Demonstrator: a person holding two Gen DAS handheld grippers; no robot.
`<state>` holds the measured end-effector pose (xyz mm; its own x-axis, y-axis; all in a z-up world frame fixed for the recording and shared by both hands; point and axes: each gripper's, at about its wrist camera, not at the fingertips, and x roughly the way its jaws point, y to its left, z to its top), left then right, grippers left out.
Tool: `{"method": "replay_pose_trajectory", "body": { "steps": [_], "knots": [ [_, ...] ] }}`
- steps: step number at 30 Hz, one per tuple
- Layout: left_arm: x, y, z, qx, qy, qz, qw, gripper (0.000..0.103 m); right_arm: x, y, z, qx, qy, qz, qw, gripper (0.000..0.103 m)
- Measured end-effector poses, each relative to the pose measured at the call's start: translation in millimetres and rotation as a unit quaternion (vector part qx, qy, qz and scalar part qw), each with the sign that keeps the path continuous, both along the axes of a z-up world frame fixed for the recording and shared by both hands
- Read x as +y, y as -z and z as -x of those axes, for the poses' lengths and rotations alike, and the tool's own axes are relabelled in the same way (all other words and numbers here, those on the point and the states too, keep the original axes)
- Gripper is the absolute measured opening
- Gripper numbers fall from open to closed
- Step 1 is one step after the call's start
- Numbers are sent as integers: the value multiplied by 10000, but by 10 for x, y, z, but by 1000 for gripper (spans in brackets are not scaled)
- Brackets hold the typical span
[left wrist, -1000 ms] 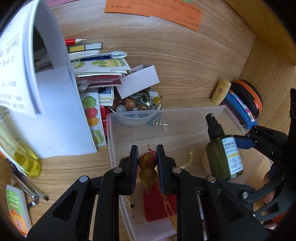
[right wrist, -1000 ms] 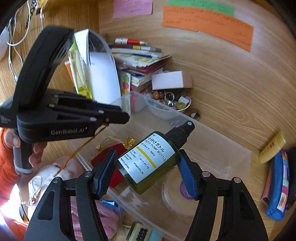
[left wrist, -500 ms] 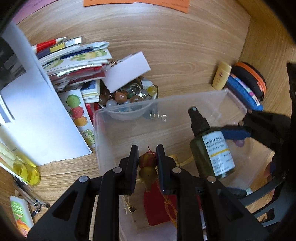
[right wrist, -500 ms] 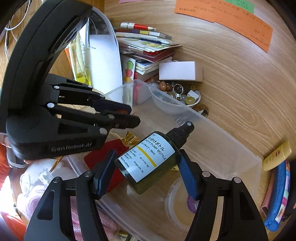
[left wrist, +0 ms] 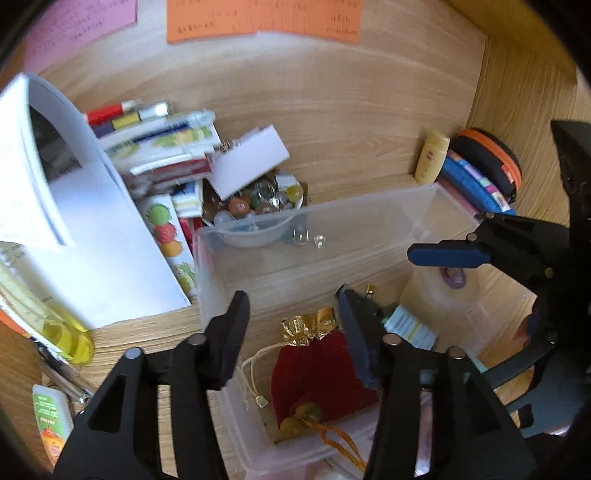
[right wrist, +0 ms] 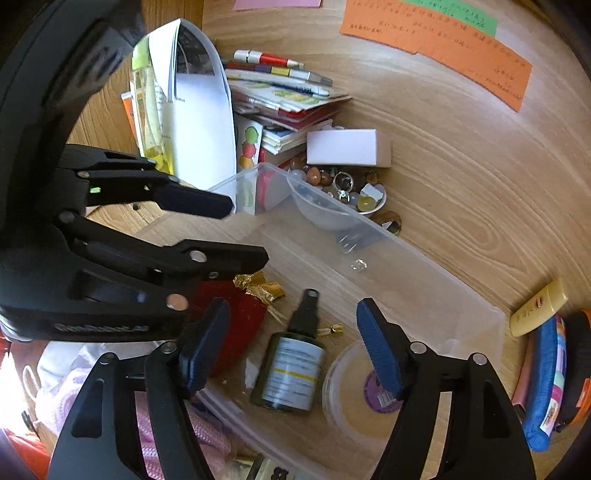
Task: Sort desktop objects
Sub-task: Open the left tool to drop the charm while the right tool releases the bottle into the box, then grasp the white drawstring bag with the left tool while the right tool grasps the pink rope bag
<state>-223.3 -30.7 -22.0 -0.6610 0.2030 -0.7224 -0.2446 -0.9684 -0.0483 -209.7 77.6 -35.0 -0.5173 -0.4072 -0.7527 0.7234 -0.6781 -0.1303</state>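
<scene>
Left claw (left wrist: 291, 314): spread wide, gripping nothing, hanging over the near end of the clear bin (left wrist: 369, 206). Right claw (right wrist: 291, 332): likewise spread and empty, hanging over the same bin.

Lying flat on the bin floor between the right claw's fingers: dark green spray bottle (right wrist: 291, 365), nozzle pointing away. Just beside it, toward the left claw: red pouch (left wrist: 314, 373) with gold trim and cord, olive beads (left wrist: 301, 417) resting at its near end. On the bottle's other side: round lidded tub (right wrist: 354, 391).

Crowding the bin's far wall outside: bowl of beads and rings (left wrist: 258, 206), white card (left wrist: 247, 162) leaning over it. Further off: stacked booklets and pens (left wrist: 159, 147), folded white paper (left wrist: 92, 236), yellow tube (left wrist: 430, 157), blue and orange-rimmed cases (left wrist: 484, 173), orange note (left wrist: 262, 14) at the back.
</scene>
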Motion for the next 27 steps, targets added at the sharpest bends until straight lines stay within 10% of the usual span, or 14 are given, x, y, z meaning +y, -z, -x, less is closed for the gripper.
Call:
{"method": "replay_pose_trajectory", "body": {
  "steps": [10, 27],
  "knots": [
    [-181, -433, -561, 797, -214, 7, 9966, 91, 349, -368, -305, 322, 268, 539, 9977, 82],
    [-460, -187, -1576, 687, -690, 35, 9952, 97, 717, -389, -1082, 557, 51, 539, 9970, 89]
  ]
}}
